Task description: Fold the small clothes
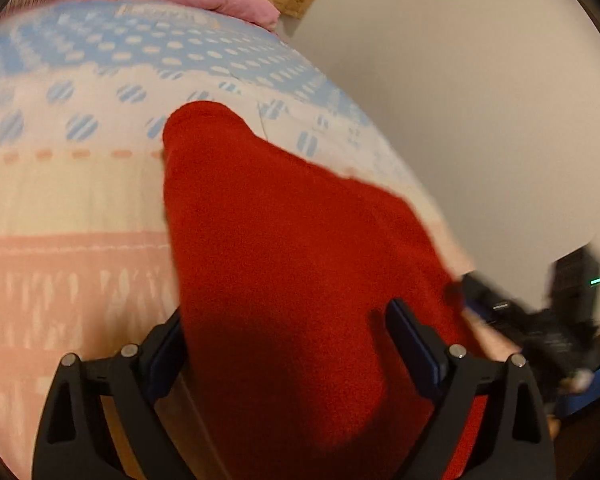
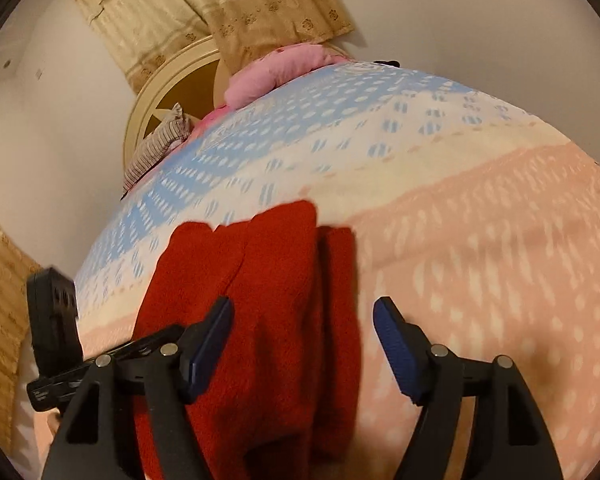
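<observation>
Patterned bedspread (image 2: 480,240), red garment (image 2: 268,300) near edge

**Red garment spread before me on the bed**

I see one small garment (image 1: 284,248), a deep red, fuzzy knit or fleece. It lies on the patterned bedcover (image 1: 72,208), across the cream and pink bands, its far end reaching the blue-spotted part. From my right side (image 2: 260,304) it shows lengthwise folds, with one narrow strip lying along its right edge. From my left it tapers to a rounded end far from me. Its near end drops out of sight below.
</observation>
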### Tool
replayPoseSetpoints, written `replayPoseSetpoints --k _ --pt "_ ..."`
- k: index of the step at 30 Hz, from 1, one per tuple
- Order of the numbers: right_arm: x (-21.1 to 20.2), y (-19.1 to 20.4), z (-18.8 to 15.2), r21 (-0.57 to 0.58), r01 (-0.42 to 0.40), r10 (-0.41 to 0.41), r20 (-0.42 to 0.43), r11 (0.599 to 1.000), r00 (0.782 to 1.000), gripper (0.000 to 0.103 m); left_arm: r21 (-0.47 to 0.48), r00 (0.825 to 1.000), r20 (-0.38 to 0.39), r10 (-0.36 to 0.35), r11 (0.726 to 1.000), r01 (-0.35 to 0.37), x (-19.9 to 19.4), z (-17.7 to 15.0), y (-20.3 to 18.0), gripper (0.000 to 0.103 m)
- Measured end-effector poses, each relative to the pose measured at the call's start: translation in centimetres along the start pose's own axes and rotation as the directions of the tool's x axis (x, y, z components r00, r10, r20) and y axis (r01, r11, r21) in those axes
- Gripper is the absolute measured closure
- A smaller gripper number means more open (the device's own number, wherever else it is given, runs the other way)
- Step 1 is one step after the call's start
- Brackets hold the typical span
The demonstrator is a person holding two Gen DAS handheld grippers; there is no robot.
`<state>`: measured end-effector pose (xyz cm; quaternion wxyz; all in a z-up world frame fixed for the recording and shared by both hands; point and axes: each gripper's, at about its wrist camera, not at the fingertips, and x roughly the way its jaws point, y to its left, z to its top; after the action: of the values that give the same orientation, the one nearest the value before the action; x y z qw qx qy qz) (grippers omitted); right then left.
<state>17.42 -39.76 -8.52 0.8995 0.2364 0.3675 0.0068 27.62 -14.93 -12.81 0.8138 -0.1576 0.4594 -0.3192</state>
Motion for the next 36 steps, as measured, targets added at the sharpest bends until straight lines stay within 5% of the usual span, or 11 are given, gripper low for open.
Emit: replayPoseSetpoints --k 3,8,11,16,22,29,36 --pt "2.3 -0.7 0.5 0.022 -0.009 0.011 -0.080 1.000 0.997 0.030 -0.047 0.999 0.006 -0.053 0.997 0.053 0.2 0.2 0.6 0.009" --pt "4.8 0.5 0.2 -0.040 0.000 -0.005 -0.140 0.999 0.990 0.021 0.084 0.999 0.000 0.041 0.996 -0.041 0.9 -0.3 -1.7 0.009" --pt "5.5 1.1 0.3 -0.083 0.003 -0.015 -0.147 0.997 0.989 0.020 0.053 1.000 0.007 0.028 0.998 -0.028 0.6 -0.3 -1.1 0.013" --pt "5.9 1.3 0.2 -0.093 -0.058 0.043 -0.157 0.994 0.987 0.050 0.085 0.997 0.026 0.078 0.993 -0.080 0.5 -0.6 -1.5 0.030" --pt "5.3 2.4 -0.4 -0.147 -0.016 0.001 -0.103 0.989 0.995 0.067 0.105 0.994 0.057 0.096 0.989 -0.102 0.2 -0.7 -2.0 0.052" --pt "2.9 4.3 -1.1 -0.202 0.075 -0.081 -0.023 0.976 0.996 0.073 0.144 0.986 0.081 0.149 0.977 -0.160 -0.9 -1.2 -3.6 0.059" --pt "-2.2 5.5 -2.3 -0.161 0.078 -0.072 0.043 0.984 0.996 0.074 0.224 0.978 0.108 0.176 0.955 -0.197 -3.4 -2.9 -7.0 0.060"
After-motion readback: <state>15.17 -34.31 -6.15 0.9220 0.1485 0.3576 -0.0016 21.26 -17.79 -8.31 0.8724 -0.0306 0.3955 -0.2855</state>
